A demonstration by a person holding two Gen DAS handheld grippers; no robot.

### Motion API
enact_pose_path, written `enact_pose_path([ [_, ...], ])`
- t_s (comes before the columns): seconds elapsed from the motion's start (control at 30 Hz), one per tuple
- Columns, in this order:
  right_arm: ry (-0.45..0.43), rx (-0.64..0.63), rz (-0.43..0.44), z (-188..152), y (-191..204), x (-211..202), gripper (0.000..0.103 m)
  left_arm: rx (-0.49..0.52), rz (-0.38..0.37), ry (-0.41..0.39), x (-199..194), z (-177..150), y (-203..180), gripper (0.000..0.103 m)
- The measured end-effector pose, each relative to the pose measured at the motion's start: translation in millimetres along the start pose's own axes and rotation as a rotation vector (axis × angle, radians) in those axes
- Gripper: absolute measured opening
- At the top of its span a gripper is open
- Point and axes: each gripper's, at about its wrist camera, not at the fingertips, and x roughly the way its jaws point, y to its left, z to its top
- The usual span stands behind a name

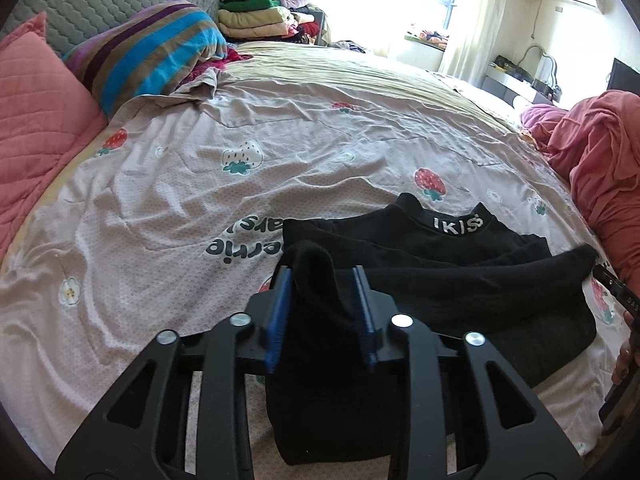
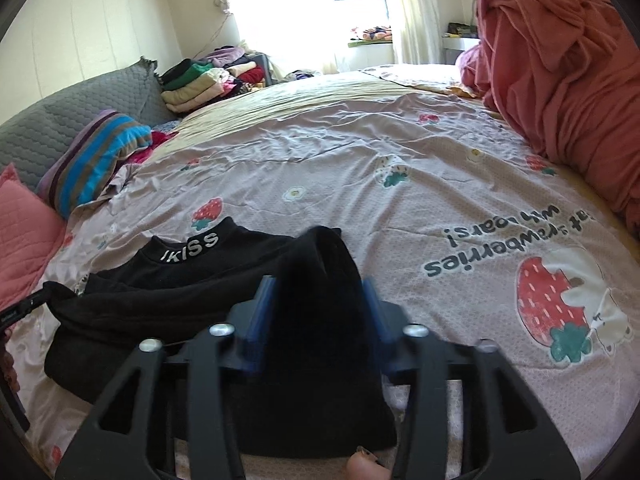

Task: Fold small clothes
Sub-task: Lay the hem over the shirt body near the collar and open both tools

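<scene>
Garment: we see a black top [image 1: 460,276] with a raised collar; white letters run across the collar band, reading roughly "IKISS". The fabric looks soft, matte and slightly fuzzy.
Lie of the garment: it rests on the bedsheet [image 1: 280,128] at the near edge of the bed, collar pointing away from us, with the lower part doubled up over the body in a thick fold that runs side to side.
Left gripper [image 1: 322,276]: its blue pads stand apart, and a bunched corner of the black fabric rises between them; we see a gap on each side, so the jaws are parted rather than pinching.
Right gripper [image 2: 318,284]: its blue pads are also spread, slightly blurred, with a hump of the same top standing between them and not squeezed.
Bedsheet: pinkish grey, wrinkled, printed with strawberries, small flowers and dark lettering.
Nearby: a striped pillow [image 1: 156,44] lies toward the headboard, and a heaped pink blanket [image 2: 560,72] sits on the opposite side.
</scene>
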Motion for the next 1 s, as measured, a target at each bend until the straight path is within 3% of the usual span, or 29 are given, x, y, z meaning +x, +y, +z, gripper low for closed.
enact_pose_path([
  [0.2,-0.028,-0.010,0.018,-6.0,1.6,-22.0,0.046,0.028,-0.019,-0.028,-15.3,-2.0,-9.0,0.051],
  [0.37,-0.025,-0.070,0.036,-13.5,14.7,-31.4,0.045,0.048,-0.042,-0.052,-33.1,-7.9,-16.2,0.051],
  [0.4,-0.020,-0.086,0.039,-15.1,18.1,-31.7,0.045,0.055,-0.053,-0.044,-35.7,-11.0,-18.5,0.050],
  [0.47,-0.003,-0.126,0.036,-20.4,26.5,-30.2,0.041,0.072,-0.083,-0.013,-36.8,-18.8,-25.4,0.024],
  [0.5,0.003,-0.141,0.034,-22.4,29.4,-29.3,0.041,0.076,-0.096,0.004,-34.9,-21.8,-28.0,0.004],
  [0.53,0.012,-0.164,0.024,-25.7,33.7,-27.3,0.041,0.078,-0.105,0.030,-31.4,-26.3,-30.8,0.000],
  [0.63,0.040,-0.214,0.011,-33.3,43.4,-20.6,0.035,0.093,-0.122,0.130,-10.1,-39.2,-39.9,0.000],
  [0.7,0.057,-0.231,-0.001,-36.0,46.4,-15.5,0.035,0.120,-0.085,0.165,4.1,-46.7,-44.9,0.000],
  [0.9,0.142,-0.246,-0.041,-42.9,48.4,16.3,0.035,0.157,0.015,0.139,24.1,-44.6,-49.2,0.000],
  [1.0,0.178,-0.250,-0.053,-41.8,50.3,38.1,0.035,0.140,0.027,0.156,38.8,-36.5,-47.5,0.000],
])
